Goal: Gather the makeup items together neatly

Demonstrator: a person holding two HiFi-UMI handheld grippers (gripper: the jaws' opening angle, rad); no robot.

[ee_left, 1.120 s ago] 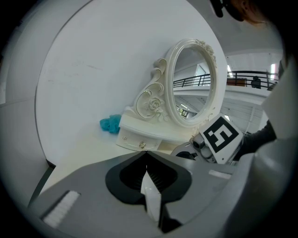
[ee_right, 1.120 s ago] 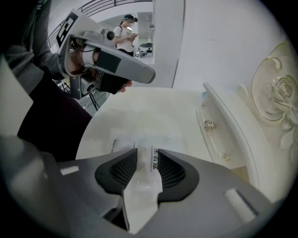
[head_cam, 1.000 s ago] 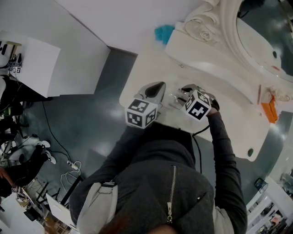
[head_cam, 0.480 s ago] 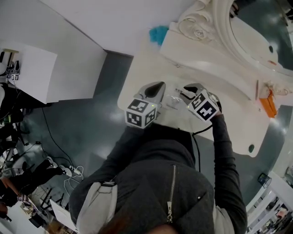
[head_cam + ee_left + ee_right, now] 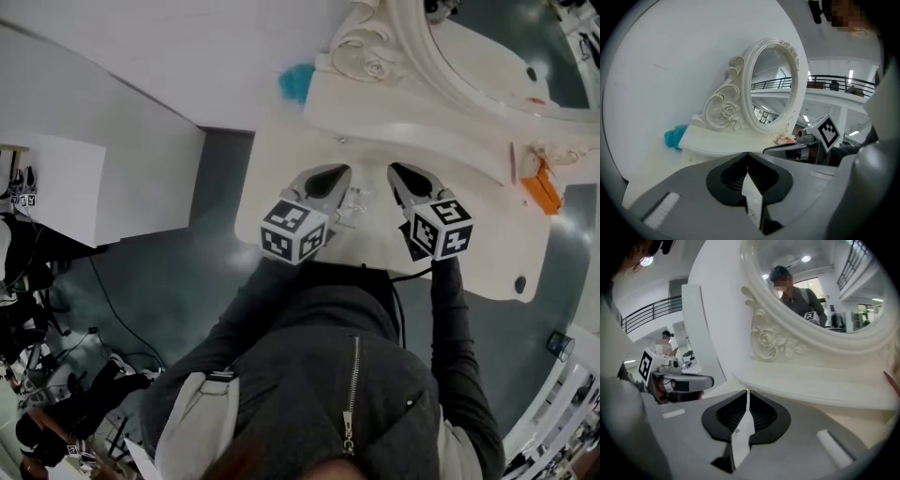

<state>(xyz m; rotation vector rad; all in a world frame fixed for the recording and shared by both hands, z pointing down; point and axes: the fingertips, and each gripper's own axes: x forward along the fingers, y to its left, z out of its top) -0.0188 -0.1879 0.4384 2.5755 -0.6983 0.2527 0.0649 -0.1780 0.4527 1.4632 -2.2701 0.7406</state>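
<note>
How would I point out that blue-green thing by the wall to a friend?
Find the big oval mirror in its carved white frame, standing on a raised white shelf. Follow the shelf to its end below the carved rose; the fluffy turquoise clump sits just beyond, against the wall. Everything around it is white; what it is I cannot tell.

Staged indoor hall, ornate vanity mirror, mezzanine railing, grey floor
</note>
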